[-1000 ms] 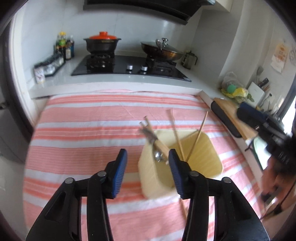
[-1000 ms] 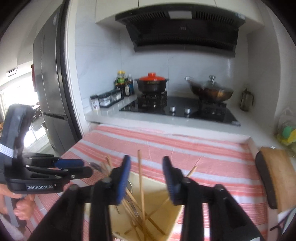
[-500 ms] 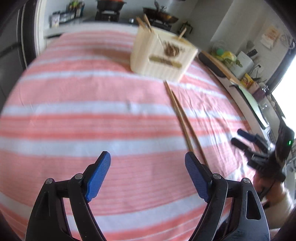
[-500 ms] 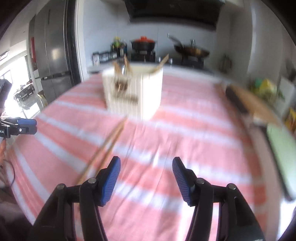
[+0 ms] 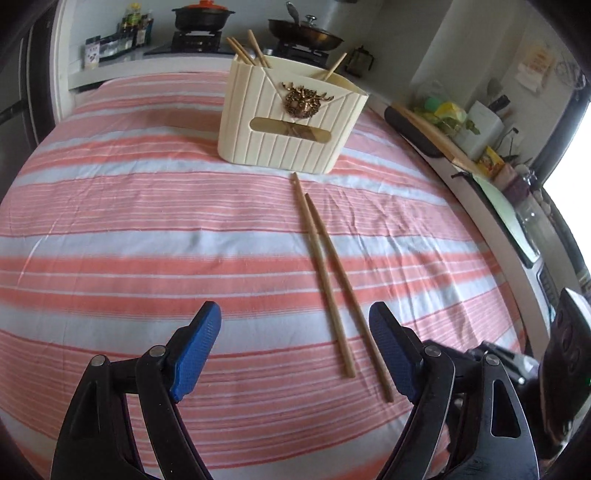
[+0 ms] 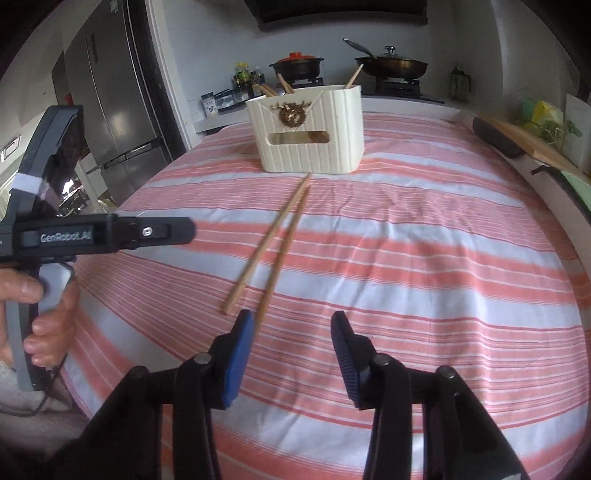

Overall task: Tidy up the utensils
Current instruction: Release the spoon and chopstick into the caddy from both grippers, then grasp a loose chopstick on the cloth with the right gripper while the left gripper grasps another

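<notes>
Kitchen setup, with a pink-and-white striped tablecloth (image 5: 147,221) covering pretty much the whole work surface, and everything else sits relative to the cream ribbed utensil holder (image 5: 288,122) that stands upright toward the far side of that cloth. Way behind the holder is the stove with a black pot with an orange lid (image 5: 203,14) and a lidded wok (image 5: 304,31), and off to the holder's left in the right wrist view is a big steel fridge (image 6: 114,99). To the holder's right, along the counter edge, there's a wooden cutting board (image 5: 432,133). The holder has a gold deer-head ornament (image 5: 301,101) on its front and a slot-shaped handle cutout under that, and a few chopsticks poke out of its top. Two loose chopsticks (image 5: 328,273) lie flat on the cloth right in front of the holder, side by side, their far tips close to its base and nearly together, spreading a bit toward the near end. The left gripper (image 5: 295,347) hovers over the near ends of that pair with its blue pads spread wide and nothing gripped; both sticks lie on the cloth in the gap, toward the right-hand pad. The right gripper (image 6: 291,350) is on the near side of the holder too, jaws closing but only partway apart and with nothing between them, one stick's near end just by its left pad (image 6: 236,354). A hand (image 6: 40,314) grips the left gripper's handle.
</notes>
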The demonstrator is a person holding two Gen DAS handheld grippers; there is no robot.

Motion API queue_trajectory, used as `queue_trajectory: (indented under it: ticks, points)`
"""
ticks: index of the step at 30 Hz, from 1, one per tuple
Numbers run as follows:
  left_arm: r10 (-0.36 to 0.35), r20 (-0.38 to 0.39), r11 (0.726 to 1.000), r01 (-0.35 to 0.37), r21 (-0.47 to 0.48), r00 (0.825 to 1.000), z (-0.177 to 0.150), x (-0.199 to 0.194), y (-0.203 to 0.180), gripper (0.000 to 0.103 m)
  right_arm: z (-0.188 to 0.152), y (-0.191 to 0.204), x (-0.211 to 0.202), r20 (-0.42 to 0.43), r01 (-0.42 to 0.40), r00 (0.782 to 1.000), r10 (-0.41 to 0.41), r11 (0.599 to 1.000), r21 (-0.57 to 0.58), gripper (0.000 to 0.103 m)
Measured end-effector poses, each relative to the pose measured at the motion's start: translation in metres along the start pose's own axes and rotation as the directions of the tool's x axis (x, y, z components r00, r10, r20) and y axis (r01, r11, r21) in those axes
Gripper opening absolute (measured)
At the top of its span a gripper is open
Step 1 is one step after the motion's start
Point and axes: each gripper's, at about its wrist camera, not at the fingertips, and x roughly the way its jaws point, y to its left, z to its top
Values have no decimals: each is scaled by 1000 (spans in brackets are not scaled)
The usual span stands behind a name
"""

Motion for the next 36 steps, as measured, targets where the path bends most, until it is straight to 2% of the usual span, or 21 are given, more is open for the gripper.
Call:
queue_trajectory:
  ticks: [2,5,9,13,16,18,20,21,23,24,25,26,30,36]
  points:
    - [-5,-2,1000,5,-27,1000,-1,2,4,84,5,10,17,-44,-9,999,8,1000,-27,34]
    - [11,-11,1000,-12,-18,1000,-2,4,3,84,10,13,43,-85,41,995,-46,998,-49,22]
    - [24,-27,999,-23,34,999,1,17,-8,84,17,11,51,-83,82,993,-88,994,-74,8]
    - [61,-36,995,-58,80,997,7,38,-20,84,13,-5,43,-73,156,985,-158,987,-38,6]
    - [127,-30,984,-122,127,991,10,56,-27,82,6,-26,30,-74,203,977,-201,979,11,6]
    - [189,-30,967,-180,178,982,10,68,-33,78,-1,-35,22,-74,221,973,-218,975,24,6]
    - [239,-34,946,-225,233,970,7,79,-39,67,-6,-37,16,-71,234,970,-232,972,21,6]
    - [247,-16,940,-236,245,969,5,80,-41,65,-8,-37,15,-68,238,969,-236,971,20,6]
    - [246,8,935,-239,261,969,3,78,-45,38,-13,-36,11,-59,244,968,-243,969,23,6]
    - [250,14,933,-244,265,968,2,77,-46,29,-14,-36,11,-55,247,968,-245,969,27,6]
    - [258,20,930,-254,267,966,2,76,-47,9,-14,-35,11,-51,251,967,-249,967,33,6]
    - [258,20,931,-254,262,966,2,74,-46,5,-15,-34,11,-48,256,966,-254,966,35,6]
    - [250,26,948,-251,194,968,-2,61,-32,5,-14,-32,13,-35,274,961,-273,961,31,6]
    - [272,27,960,-273,69,962,-29,16,15,5,-20,-33,7,-20,325,946,-324,945,47,6]
